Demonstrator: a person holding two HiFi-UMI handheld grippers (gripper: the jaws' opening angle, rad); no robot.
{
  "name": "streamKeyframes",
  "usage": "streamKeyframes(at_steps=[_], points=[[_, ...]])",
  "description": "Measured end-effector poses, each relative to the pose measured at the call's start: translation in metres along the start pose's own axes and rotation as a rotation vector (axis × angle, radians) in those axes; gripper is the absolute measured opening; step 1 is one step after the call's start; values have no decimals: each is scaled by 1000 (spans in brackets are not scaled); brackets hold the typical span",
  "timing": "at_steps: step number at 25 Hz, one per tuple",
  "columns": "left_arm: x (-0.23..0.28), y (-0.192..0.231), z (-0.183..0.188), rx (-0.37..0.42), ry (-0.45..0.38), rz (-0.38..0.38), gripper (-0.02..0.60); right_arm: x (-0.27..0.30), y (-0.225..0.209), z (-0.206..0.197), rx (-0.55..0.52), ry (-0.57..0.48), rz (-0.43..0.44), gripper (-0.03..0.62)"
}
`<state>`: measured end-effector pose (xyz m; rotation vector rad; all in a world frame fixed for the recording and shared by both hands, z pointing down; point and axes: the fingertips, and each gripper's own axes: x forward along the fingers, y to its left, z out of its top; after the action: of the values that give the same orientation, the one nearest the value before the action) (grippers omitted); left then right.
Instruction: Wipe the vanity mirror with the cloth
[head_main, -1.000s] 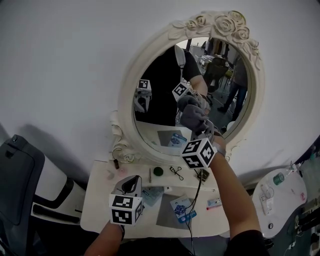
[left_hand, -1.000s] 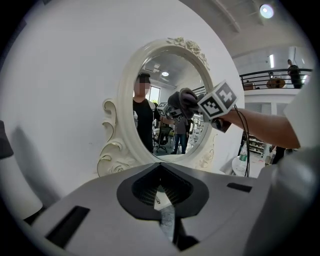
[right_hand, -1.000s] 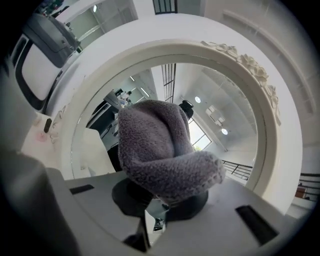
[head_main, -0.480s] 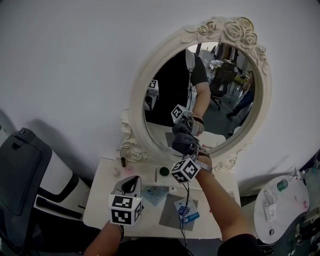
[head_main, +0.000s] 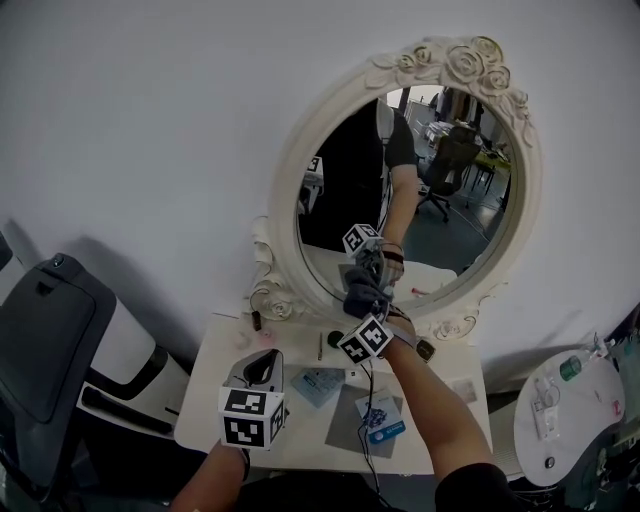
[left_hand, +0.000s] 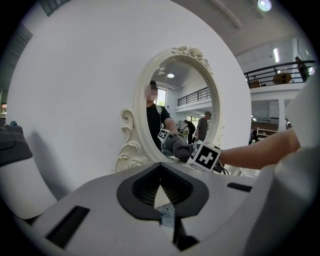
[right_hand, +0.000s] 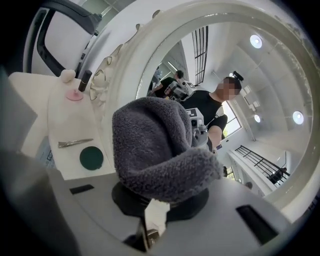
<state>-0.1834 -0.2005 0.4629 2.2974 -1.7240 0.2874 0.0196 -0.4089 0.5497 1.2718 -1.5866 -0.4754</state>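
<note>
The oval vanity mirror (head_main: 288, 190) has a cream carved frame and stands on the white table against the wall. My right gripper (head_main: 366, 300) is shut on a grey fleecy cloth (head_main: 360, 297) and presses it on the lower part of the glass, just above the bottom rim. In the right gripper view the cloth (right_hand: 155, 145) bulges out of the jaws of the right gripper (right_hand: 159, 196), right against the glass. My left gripper (head_main: 258, 372) hangs shut and empty over the table's front left, away from the mirror. From the left gripper view, the left gripper (left_hand: 161, 194) faces the mirror (left_hand: 141, 105).
The white vanity table (head_main: 225, 415) carries a grey mat with a blue packet (head_main: 382, 424), a card (head_main: 318, 383), a dark green round lid (right_hand: 91, 157), a metal clip (right_hand: 74, 143) and a pink item (right_hand: 75, 95). A black chair (head_main: 50, 340) stands left, a round side table (head_main: 570, 415) right.
My right gripper has slid the cloth down the glass, from the mirror's middle to near its bottom rim. The left gripper has stayed where it was.
</note>
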Motion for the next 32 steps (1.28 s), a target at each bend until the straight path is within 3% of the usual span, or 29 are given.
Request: streamKeyframes(at_steps=[3, 7, 13, 17, 20, 25, 32], points=[[-7, 2, -2, -1, -1, 7, 3, -14, -9, 6, 40, -36, 9, 37], [-12, 7, -5, -13, -4, 15, 3, -71, -61, 49, 119, -218, -36, 37], [-15, 12, -6, -26, -12, 22, 3, -198, -215, 136, 73, -479, -286, 37], [-16, 17, -8, -37, -16, 28, 3, -240, -304, 174, -2, -479, -449, 37], [-15, 18, -10, -42, -17, 25, 3, -244, -342, 197, -42, -432, -506, 37], [-18, 25, -10, -58, -28, 38, 3, -231, -355, 227, -62, -388, -509, 37], [-13, 47, -16, -103, -24, 57, 3, -209, -315, 246, -124, -362, -538, 37]])
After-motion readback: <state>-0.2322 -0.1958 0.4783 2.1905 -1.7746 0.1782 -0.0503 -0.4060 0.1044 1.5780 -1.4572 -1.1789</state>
